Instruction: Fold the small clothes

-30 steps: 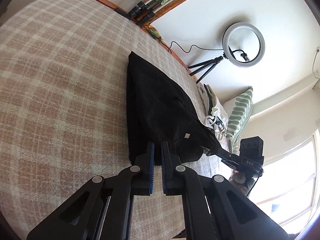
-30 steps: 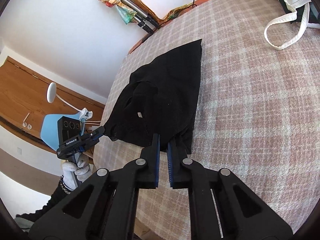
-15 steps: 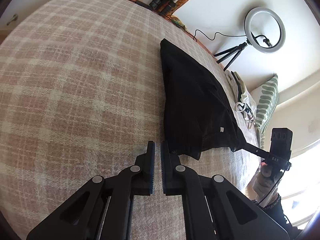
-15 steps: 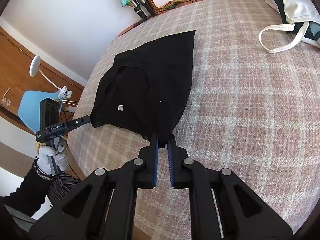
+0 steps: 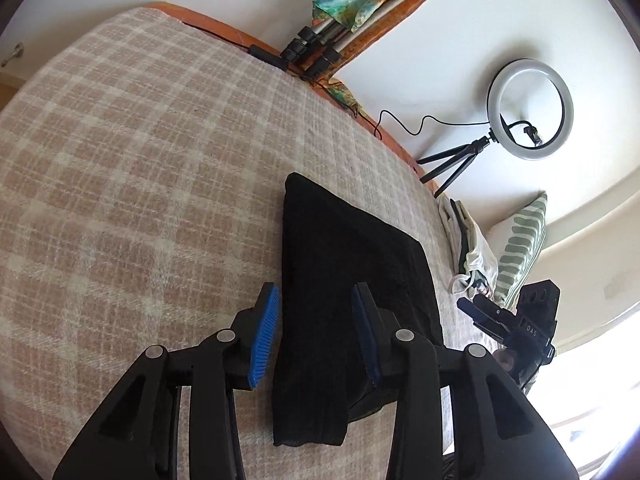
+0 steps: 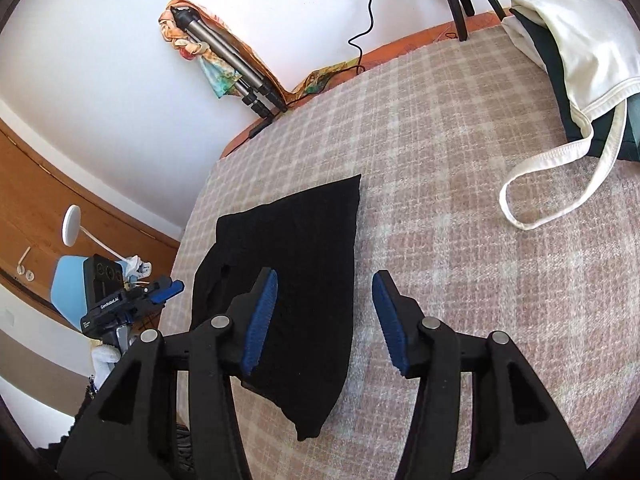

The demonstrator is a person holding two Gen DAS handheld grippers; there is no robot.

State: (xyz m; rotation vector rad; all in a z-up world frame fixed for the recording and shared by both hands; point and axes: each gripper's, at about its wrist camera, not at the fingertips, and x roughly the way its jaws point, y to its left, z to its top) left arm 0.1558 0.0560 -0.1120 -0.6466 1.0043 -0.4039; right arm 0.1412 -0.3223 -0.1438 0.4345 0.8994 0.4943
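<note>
A black garment (image 5: 344,280) lies folded flat on the plaid blanket (image 5: 132,168), one long straight edge running away from me. My left gripper (image 5: 316,304) hovers above its near end, jaws opening, blue pads clear of the cloth. The same black garment (image 6: 296,264) shows in the right wrist view, where my right gripper (image 6: 325,286) hangs over its near right edge, jaws opening, pads pressing on nothing. The other gripper appears at each view's side: the right gripper (image 5: 486,312) and the left gripper (image 6: 166,290).
A pile of white and dark green clothes (image 6: 576,76) lies at the far right of the plaid blanket (image 6: 460,200), with a striped pillow (image 5: 520,248) beyond. A ring light on a tripod (image 5: 528,110) and folded tripods (image 5: 320,48) stand by the wall.
Both grippers have let go of the black garment and opened. The lifted near edge has dropped flat onto the blanket, and both grippers have drawn back over it.
</note>
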